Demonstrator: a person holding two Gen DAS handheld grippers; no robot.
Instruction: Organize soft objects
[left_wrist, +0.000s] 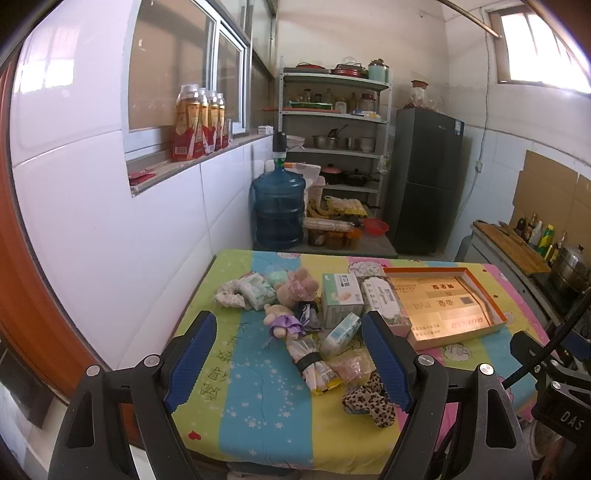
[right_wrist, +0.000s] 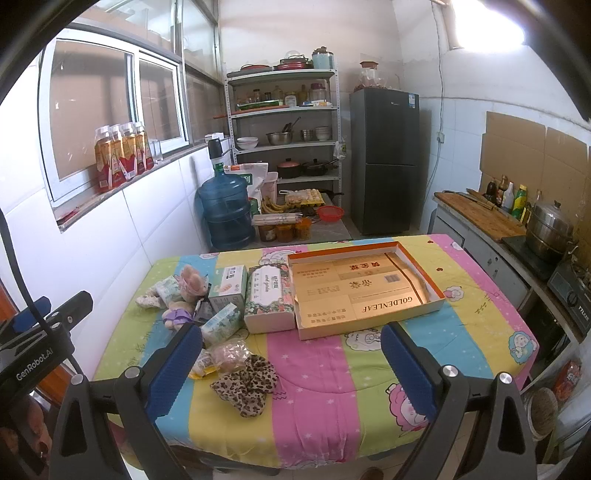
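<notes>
Both grippers hang above the near edge of a table covered with a striped cartoon quilt (right_wrist: 317, 373), tilted down toward it. The left gripper (left_wrist: 290, 354) has its blue pads spread wide with nothing between them; the right gripper (right_wrist: 291, 363) is likewise released and empty.

The soft things lie in a loose heap left of centre in the right wrist view. Nearest, at lower centre, is a leopard-print scrunchie (right_wrist: 245, 384), just beside a crinkly clear packet (right_wrist: 231, 354). Behind these lies a pale tissue pack (right_wrist: 221, 323), then a small plush with a purple bow (right_wrist: 177, 315) and a pink plush toy (right_wrist: 192, 280) further back. A floral fabric piece (left_wrist: 229, 295) sits at the heap's far left in the left wrist view.

A green-white carton (right_wrist: 229, 286) and a floral tissue box (right_wrist: 269, 302) stand side by side in mid-frame, the box touching an open shallow cardboard tray (right_wrist: 437, 295) printed GOLDENLEAF, right of centre.

A blue water jug (right_wrist: 225, 210) stands on the floor beyond the table
</notes>
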